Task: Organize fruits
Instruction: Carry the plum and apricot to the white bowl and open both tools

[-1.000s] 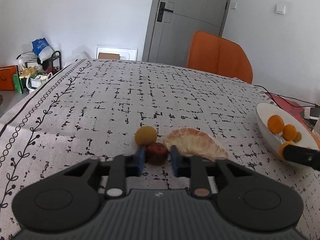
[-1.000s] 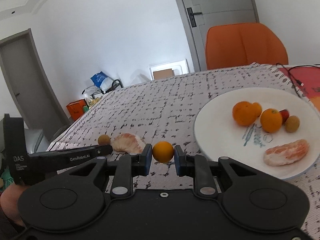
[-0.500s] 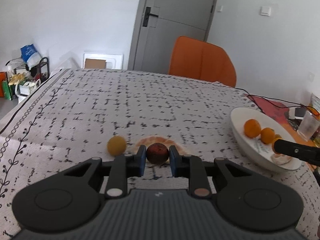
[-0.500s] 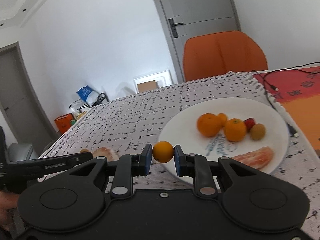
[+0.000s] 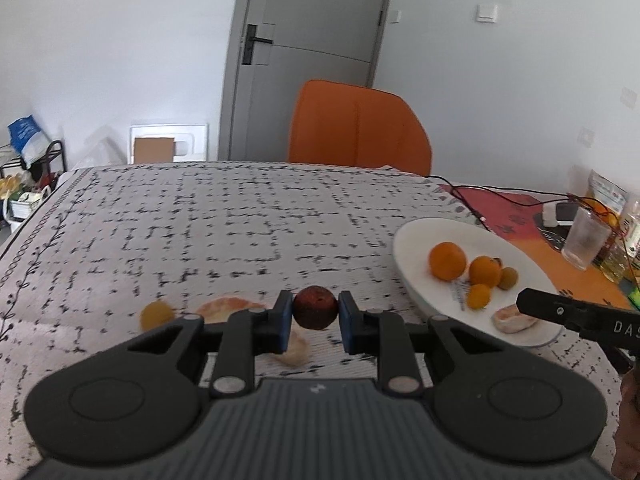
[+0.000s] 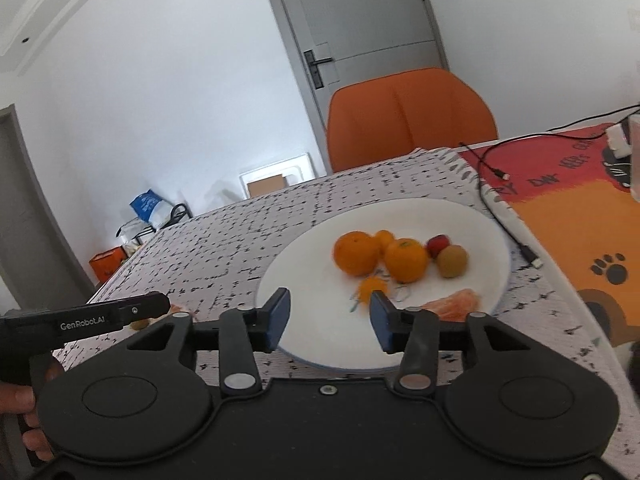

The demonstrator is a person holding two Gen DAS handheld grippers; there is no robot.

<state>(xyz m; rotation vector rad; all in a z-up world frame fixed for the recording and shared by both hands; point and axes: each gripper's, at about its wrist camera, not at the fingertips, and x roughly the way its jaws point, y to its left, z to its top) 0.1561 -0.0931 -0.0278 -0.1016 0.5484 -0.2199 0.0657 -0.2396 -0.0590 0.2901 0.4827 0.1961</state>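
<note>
My left gripper is shut on a dark red round fruit and holds it above the tablecloth. Under it lie a peeled citrus piece and a small yellow fruit. My right gripper is open and empty over the near rim of the white plate. A small orange, blurred, lies on the plate just past its fingers. The plate also holds two bigger oranges, a red fruit, a brown fruit and a peeled segment. The plate shows in the left wrist view too.
An orange chair stands at the table's far side. A cable runs by the plate's right rim onto an orange-red mat. A glass and bottles stand at the far right.
My right gripper opened and let the small orange go onto the plate. My left gripper lifted the dark red fruit and moved right, toward the plate.
</note>
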